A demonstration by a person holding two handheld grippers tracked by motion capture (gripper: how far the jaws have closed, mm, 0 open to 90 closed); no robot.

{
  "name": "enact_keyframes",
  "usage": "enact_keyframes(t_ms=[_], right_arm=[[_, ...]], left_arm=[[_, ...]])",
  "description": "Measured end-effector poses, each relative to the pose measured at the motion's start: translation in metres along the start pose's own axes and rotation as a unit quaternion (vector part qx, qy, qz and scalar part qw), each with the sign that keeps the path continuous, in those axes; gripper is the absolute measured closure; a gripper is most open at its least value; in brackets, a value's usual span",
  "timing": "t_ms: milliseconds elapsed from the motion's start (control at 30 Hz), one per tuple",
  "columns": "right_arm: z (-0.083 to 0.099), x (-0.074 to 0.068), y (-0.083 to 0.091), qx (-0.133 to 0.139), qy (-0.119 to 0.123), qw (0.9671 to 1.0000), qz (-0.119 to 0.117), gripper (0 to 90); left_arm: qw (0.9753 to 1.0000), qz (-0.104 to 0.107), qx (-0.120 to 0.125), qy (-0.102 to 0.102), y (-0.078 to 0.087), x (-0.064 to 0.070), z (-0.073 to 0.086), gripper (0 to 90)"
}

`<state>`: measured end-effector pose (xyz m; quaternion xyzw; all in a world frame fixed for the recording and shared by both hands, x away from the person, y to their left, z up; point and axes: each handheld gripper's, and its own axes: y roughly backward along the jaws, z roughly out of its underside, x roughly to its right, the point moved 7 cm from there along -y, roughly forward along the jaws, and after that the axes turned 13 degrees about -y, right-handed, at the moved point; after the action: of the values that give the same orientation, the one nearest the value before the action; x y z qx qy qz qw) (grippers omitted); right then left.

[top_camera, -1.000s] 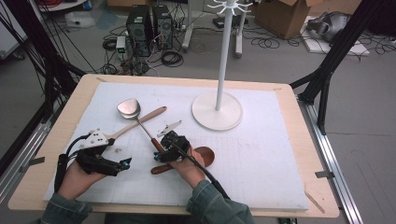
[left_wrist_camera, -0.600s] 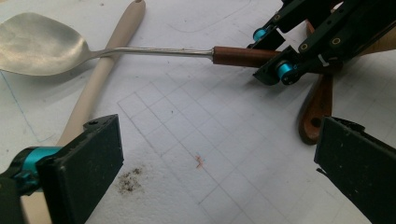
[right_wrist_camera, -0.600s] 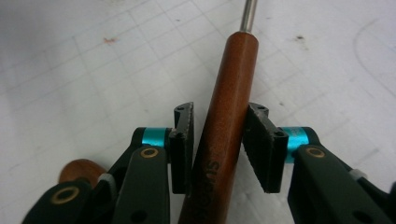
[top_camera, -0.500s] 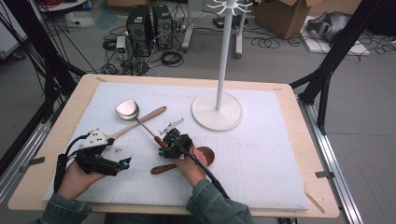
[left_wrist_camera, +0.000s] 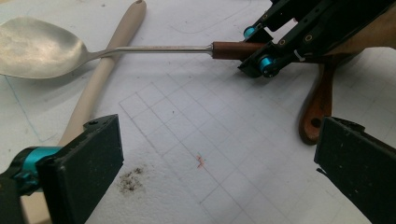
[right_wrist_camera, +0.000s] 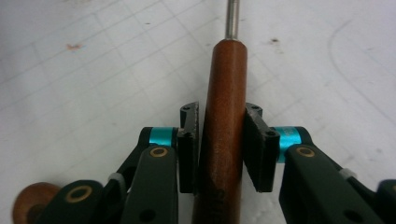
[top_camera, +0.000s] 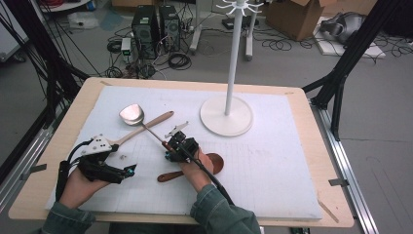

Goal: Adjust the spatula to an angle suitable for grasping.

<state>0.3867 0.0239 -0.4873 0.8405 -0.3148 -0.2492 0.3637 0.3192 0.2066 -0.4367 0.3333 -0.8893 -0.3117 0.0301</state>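
One white foam mat (top_camera: 272, 161) with a faint grid covers the wooden table (top_camera: 319, 146). On it stands one white rack (top_camera: 227, 115) with a round base and a thin pole. Three utensils lie near my hands: one metal spatula (top_camera: 132, 115) with a shiny blade and a brown wooden handle, one pale wooden spoon (top_camera: 146, 126), one dark wooden spoon (top_camera: 214, 163). My right gripper (right_wrist_camera: 219, 144) is clenched on the spatula handle. My left gripper (left_wrist_camera: 215, 182) is released, its jaws wide over the bare mat.
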Motion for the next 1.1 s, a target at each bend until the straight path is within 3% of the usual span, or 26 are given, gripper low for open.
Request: enact_keyframes(t_ms=[167,500,767,1100], right_arm=[[-0.004,0.008,0.006,0.019,-0.013,0.9997,0.006,73.6],[-0.008,0.008,0.011,0.039,0.01,0.999,0.019,73.9],[-0.009,0.01,0.021,0.053,0.011,0.9984,0.013,74.0],[-0.001,0.015,0.051,0.078,0.014,0.9969,-0.003,74.0]], left_arm=[[1.0,-0.001,-0.001,0.001,-0.001,0.0,0.001,1.8],[1.0,-0.004,0.001,0.003,0.001,-0.001,0.001,1.8],[1.0,-0.003,-0.001,0.002,0.0,-0.001,0.001,1.8],[1.0,-0.001,-0.002,0.0,-0.001,0.0,0.001,1.8]])
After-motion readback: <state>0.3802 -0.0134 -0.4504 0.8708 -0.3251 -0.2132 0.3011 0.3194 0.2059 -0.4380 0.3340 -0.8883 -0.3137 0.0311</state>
